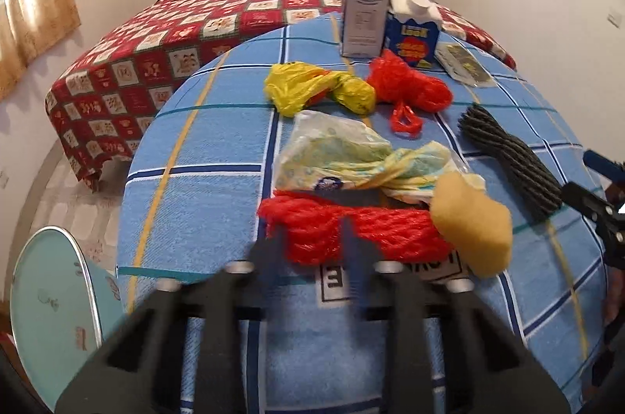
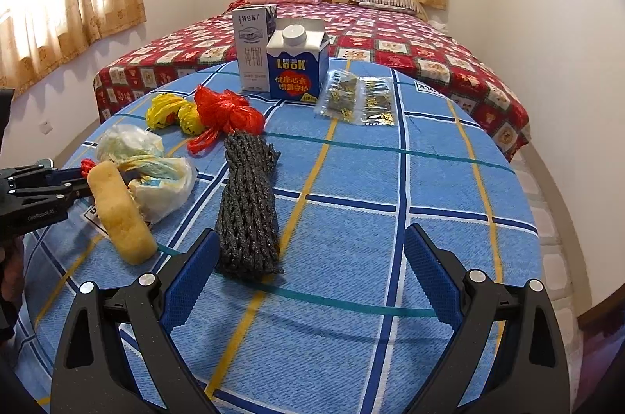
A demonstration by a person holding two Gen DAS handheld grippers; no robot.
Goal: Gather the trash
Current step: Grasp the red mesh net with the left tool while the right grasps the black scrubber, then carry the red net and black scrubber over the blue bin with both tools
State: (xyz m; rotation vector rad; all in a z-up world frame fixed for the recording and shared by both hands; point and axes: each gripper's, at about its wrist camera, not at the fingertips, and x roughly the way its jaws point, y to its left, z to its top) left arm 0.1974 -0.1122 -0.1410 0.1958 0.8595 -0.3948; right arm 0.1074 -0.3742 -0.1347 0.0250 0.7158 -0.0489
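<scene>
I'm holding the left claw (image 1: 312,238) pinched on the red foam net (image 1: 351,230) at the table's (image 2: 429,179) near edge, beside a yellow sponge (image 2: 117,214). My right claw (image 2: 312,273) is gaping wide, gripping nothing, dark foam net (image 2: 248,203) lying just ahead. Blue carton (image 2: 297,70) is reading "LOOK"; left claw's body reads "GenRobot.AI"

Bright window daylight, fisheye-warped edges

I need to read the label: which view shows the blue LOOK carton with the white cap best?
The right wrist view: the blue LOOK carton with the white cap faces the camera, unobstructed. The left wrist view shows it smaller, partly behind red plastic netting.
</scene>
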